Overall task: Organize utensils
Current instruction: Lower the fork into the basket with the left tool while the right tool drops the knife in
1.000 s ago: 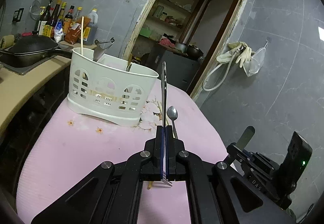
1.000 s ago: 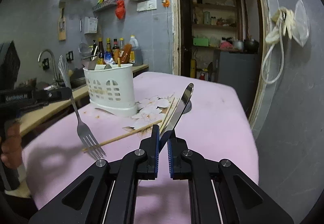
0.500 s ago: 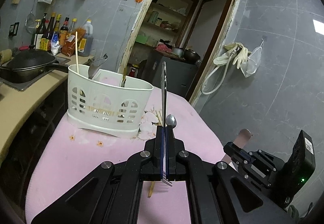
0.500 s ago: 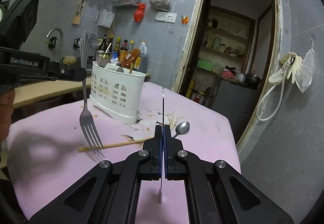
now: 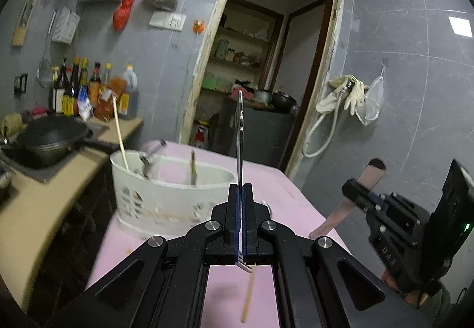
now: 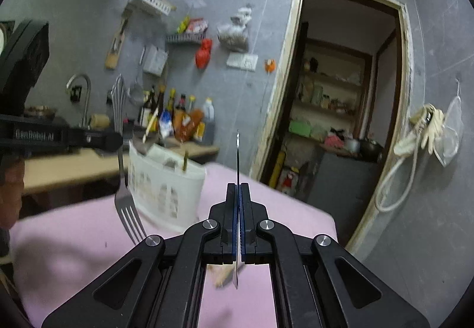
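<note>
My left gripper (image 5: 240, 188) is shut on a steel fork (image 5: 239, 132), seen edge-on; the fork shows in the right wrist view (image 6: 123, 174) with tines pointing down. My right gripper (image 6: 238, 188) is shut on a table knife (image 6: 237, 156), seen edge-on; its flat blade shows in the left wrist view (image 5: 352, 200). A white slotted utensil holder (image 5: 166, 194) stands on the pink table (image 5: 284, 188), ahead and left of both grippers, holding a chopstick (image 5: 120, 132) and other utensils. It also shows in the right wrist view (image 6: 166, 182).
A loose chopstick (image 5: 247, 298) lies on the table under the left gripper. A wooden counter (image 5: 35, 197) with a black wok (image 5: 50, 138) and bottles (image 5: 89, 88) runs along the left. A doorway (image 5: 266, 85) opens behind the table.
Both grippers have risen and moved closer to the holder with their utensils. The views tilted upward, so less of the table shows.
</note>
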{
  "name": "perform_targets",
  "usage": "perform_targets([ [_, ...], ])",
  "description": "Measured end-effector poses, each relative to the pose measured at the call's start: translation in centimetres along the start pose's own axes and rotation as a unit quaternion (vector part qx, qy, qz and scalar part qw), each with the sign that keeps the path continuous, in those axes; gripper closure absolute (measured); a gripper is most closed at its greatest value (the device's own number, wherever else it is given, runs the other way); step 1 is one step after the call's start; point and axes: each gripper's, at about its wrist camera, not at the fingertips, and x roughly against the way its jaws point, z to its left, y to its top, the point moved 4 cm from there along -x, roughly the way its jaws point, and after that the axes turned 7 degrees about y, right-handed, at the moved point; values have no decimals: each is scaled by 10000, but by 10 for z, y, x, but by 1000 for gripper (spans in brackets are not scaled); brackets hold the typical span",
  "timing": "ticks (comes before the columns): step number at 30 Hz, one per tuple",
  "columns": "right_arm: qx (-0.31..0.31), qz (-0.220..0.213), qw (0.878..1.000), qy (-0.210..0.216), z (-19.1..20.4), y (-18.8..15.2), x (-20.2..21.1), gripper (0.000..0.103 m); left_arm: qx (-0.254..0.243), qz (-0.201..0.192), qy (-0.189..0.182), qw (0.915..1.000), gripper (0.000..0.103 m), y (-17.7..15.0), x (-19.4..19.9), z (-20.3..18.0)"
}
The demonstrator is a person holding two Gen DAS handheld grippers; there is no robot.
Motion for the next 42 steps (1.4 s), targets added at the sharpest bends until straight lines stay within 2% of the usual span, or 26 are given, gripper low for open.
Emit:
perform_targets([
  [11,-39,-765,9961,434,5,70,-47,103,-258,-460,626,9966,103,52,0,50],
  [22,-641,-1109,9858,1086,0,115,-95,103,-290,-861,1048,9903,103,98,-14,94],
  [31,-938,-860,9831,1318,1,107,-128,103,-155,-671,1176,9907,103,100,-48,118],
  [37,-1056,-481,9841,1347,0,88,-149,103,-207,-374,1253,9912,103,80,-74,122],
  [40,-1221,-265,9816,1441,-1,75,-158,103,-187,-128,1204,9925,103,67,-87,124],
  [42,-1361,-206,9792,1494,-4,70,-161,103,-165,-107,1182,9928,103,61,-90,124],
])
